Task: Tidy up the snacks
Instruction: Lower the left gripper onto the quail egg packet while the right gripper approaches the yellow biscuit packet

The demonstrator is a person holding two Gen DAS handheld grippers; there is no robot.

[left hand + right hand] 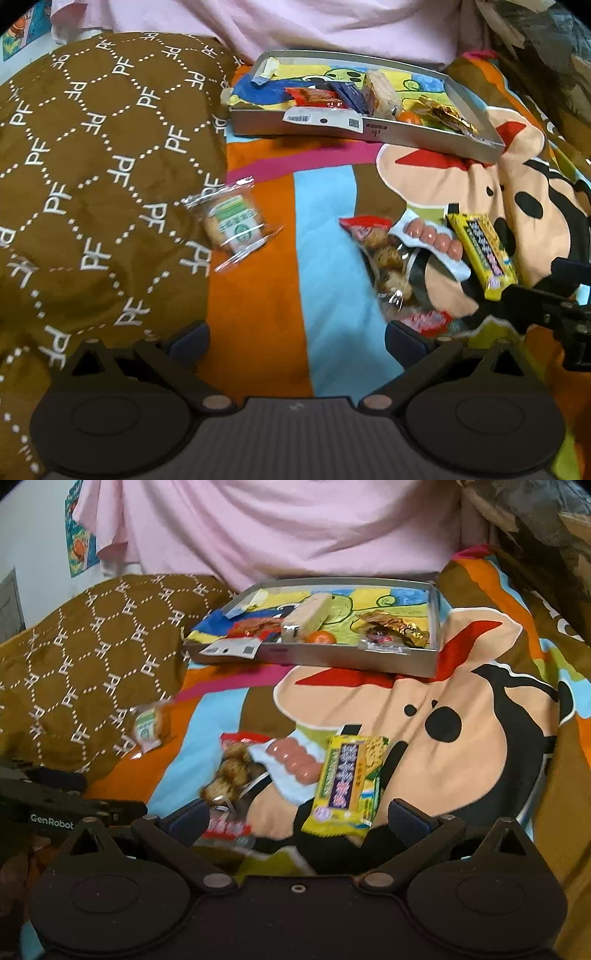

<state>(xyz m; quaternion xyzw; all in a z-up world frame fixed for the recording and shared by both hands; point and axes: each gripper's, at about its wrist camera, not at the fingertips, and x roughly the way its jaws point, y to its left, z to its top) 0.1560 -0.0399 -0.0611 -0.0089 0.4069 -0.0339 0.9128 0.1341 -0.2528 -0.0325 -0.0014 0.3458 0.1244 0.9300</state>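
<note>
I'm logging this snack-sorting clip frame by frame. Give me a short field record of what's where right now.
surface: cartoon-print blanket
container: shallow grey box, far side of blanket
in box: several snacks, including a small orange fruit
loose, near: yellow snack bar, sausage pack, meatball pack, overlapping
loose, apart: green-label biscuit pack, at the brown pillow edge
left gripper: open, empty
right gripper: open, empty
</note>
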